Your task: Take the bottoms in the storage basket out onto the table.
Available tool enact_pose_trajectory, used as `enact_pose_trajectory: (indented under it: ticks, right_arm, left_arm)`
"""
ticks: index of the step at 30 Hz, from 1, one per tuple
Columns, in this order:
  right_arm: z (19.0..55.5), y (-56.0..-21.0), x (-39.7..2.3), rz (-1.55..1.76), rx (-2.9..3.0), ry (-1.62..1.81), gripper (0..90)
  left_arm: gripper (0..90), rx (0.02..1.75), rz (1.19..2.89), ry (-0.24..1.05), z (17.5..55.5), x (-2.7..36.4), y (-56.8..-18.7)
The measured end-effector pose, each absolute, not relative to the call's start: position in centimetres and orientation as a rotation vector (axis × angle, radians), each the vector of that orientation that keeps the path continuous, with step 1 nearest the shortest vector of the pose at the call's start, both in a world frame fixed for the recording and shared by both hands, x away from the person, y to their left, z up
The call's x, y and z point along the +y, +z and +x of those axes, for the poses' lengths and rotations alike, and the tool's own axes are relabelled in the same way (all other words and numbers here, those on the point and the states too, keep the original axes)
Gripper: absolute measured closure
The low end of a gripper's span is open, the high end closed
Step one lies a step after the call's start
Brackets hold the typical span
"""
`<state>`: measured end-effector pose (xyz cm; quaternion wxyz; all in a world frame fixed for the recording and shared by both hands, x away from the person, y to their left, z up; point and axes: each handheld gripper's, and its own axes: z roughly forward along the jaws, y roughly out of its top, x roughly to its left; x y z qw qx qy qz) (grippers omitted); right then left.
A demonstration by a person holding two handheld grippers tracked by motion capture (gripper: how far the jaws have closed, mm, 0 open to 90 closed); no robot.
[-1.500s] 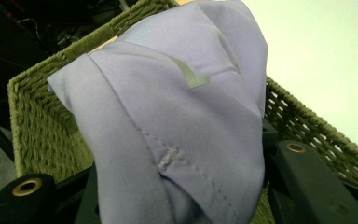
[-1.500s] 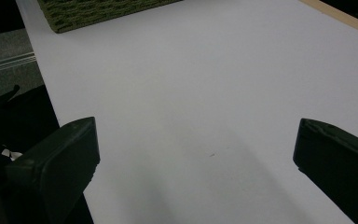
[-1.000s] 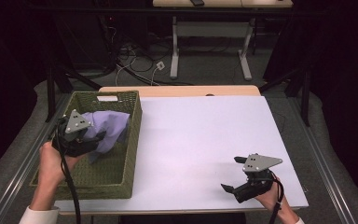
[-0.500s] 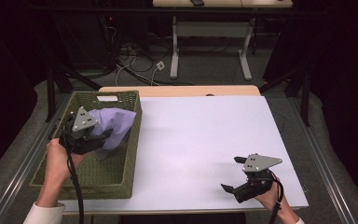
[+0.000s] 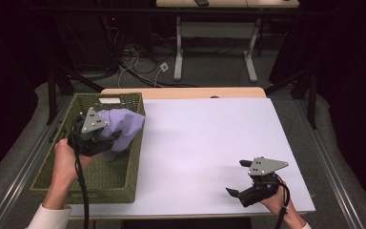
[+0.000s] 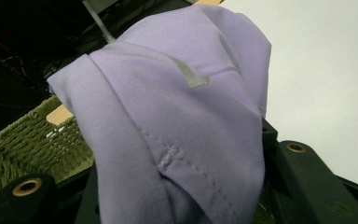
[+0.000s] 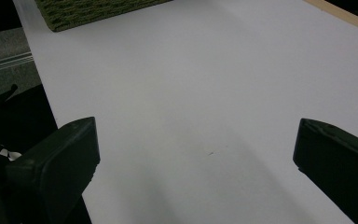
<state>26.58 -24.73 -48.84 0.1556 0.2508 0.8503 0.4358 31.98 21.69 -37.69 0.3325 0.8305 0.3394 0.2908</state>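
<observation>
Desk (image 5: 205, 138): white top, bare to the right of the basket (image 5: 57, 171). Basket sits at the desk's left edge. Purple cloth (image 5: 124, 126) hangs bunched over the basket's right wall, clamped in the left tool (image 5: 106, 143), jaws closed tight on the fabric. Right tool (image 5: 236, 177) sits low at the near right, jaws wide, holding nothing. Bare desk lies right of the cloth; left hand is nearer.
</observation>
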Motion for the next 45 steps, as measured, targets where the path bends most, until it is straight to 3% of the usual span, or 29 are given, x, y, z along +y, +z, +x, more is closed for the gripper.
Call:
enact_pose_trajectory:
  ticks: [45]
  right_arm:
    - [26.6, -48.8, -24.9, 0.727, 2.427, 1.253, 0.0]
  left_arm:
    - [57.5, 0.765, 2.162, 0.689, 33.6, 16.8, -37.7]
